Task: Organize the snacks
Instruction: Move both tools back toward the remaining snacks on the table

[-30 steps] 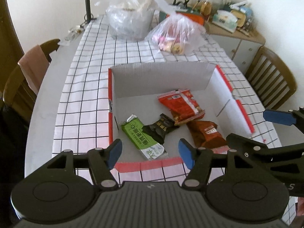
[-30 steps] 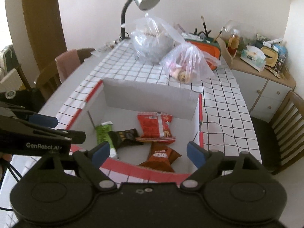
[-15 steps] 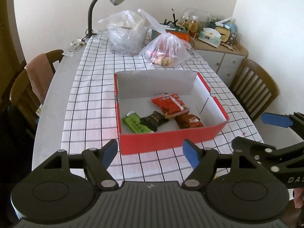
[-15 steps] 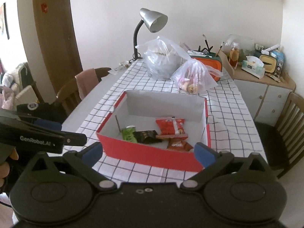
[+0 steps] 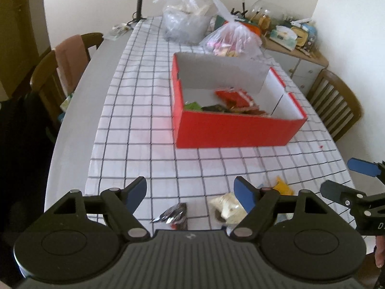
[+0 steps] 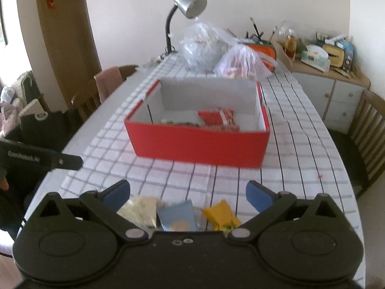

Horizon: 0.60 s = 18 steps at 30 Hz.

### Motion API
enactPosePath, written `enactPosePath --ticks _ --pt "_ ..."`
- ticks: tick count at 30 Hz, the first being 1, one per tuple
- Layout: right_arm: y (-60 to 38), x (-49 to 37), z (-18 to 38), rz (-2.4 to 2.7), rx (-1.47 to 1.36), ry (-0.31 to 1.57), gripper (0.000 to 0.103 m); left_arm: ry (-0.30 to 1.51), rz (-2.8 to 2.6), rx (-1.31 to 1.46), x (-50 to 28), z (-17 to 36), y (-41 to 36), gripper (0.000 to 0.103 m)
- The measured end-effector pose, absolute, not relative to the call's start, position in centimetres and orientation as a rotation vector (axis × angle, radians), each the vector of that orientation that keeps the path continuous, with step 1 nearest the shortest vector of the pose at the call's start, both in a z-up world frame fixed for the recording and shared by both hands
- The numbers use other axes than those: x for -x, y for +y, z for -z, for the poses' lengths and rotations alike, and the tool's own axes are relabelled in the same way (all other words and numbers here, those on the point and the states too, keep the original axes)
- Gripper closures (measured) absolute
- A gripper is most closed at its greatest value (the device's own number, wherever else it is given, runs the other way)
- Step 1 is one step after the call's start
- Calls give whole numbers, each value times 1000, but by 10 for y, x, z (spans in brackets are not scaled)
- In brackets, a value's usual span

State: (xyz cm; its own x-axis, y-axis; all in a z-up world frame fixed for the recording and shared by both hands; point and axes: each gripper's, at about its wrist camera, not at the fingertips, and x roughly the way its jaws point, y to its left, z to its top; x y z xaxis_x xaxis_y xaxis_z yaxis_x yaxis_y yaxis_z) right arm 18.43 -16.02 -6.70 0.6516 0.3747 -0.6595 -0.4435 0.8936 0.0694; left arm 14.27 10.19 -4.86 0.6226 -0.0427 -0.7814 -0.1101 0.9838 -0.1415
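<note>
With both my left gripper (image 5: 190, 192) opening and my right gripper (image 6: 187, 192) wide, each empty, crowded packets (image 6: 178, 216) at bottom centre risked a double grab.

Left gripper (image 5: 190, 193) and right gripper (image 6: 189, 193): matte black linkage arms, silver pivot screws, blue finger pads (image 6: 257, 193), ribbed housing (white lettering along one arm).

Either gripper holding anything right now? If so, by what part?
Nothing held. Left gripper is opening, empty; right gripper is wide open above loose snack packets, touching none.
</note>
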Motion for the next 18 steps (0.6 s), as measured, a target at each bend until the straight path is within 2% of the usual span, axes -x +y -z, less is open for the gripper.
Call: enactPosePath --ticks 10,18 --pt "-174 -185 120 -382 94 828 1 974 -79 196 -137 92 107 24" --pt "-179 -196 153 -337 104 891 7 1043 -87 205 -145 126 109 24"
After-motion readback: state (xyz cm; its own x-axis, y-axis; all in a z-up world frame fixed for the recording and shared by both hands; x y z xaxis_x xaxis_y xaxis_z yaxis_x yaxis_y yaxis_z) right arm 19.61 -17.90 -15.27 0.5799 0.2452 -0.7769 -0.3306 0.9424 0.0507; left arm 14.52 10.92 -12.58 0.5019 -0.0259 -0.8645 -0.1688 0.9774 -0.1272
